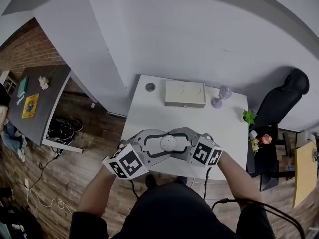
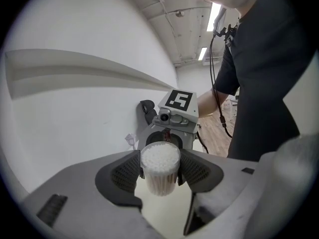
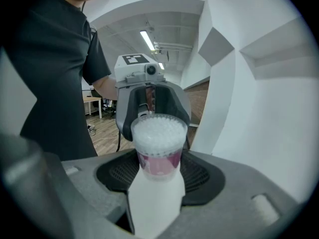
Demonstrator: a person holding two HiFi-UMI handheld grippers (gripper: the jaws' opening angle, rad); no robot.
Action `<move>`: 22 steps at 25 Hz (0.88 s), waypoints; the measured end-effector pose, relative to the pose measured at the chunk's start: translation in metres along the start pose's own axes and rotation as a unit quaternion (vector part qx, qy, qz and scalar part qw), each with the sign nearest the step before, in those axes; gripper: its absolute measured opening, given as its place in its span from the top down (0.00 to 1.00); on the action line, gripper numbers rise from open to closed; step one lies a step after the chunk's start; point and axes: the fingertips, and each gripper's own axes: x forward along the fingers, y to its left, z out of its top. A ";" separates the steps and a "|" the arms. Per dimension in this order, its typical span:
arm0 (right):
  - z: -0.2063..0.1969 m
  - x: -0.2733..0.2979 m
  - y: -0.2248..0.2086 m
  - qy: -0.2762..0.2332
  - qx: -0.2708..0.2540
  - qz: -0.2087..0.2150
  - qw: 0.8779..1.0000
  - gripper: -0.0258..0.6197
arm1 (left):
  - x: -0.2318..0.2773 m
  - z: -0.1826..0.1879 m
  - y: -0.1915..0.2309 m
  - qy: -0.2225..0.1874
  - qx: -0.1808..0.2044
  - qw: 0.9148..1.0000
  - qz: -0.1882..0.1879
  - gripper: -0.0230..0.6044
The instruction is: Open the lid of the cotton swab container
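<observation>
1. White table (image 1: 149, 108), head view: the cotton swab container (image 1: 168, 143) is held above the near edge, between left gripper (image 1: 160, 144) and right gripper (image 1: 176, 144).
2. Left gripper view: the jaws stand wide, with pads (image 2: 130, 171) pressing the container's sides.
3. Right gripper view: these jaws also clamp it. The clear lid (image 3: 159, 129) looks still seated, so the opening remains to be done.

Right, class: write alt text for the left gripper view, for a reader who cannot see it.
A clear plastic cylindrical container packed with white cotton swabs sits gripped on both sides by the left hand-held gripper. Behind it the right hand-held gripper faces the camera, with a person in a dark top and a white wall beyond.
</observation>
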 end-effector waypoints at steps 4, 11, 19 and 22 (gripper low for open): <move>-0.008 0.003 0.004 0.015 -0.024 0.001 1.000 0.57 | 0.003 -0.001 -0.005 -0.007 -0.038 0.999 -0.023 0.57; -0.023 0.008 0.012 0.031 -0.030 0.008 0.999 0.57 | 0.003 -0.002 -0.009 -0.041 -0.173 0.981 -0.071 0.57; -0.031 0.007 0.009 0.040 -0.020 0.002 0.999 0.57 | -0.015 0.010 0.017 -0.091 -0.197 0.976 -0.021 0.57; -0.031 0.007 0.011 0.037 -0.014 0.001 0.999 0.57 | -0.024 0.015 0.027 -0.108 -0.198 0.974 -0.003 0.58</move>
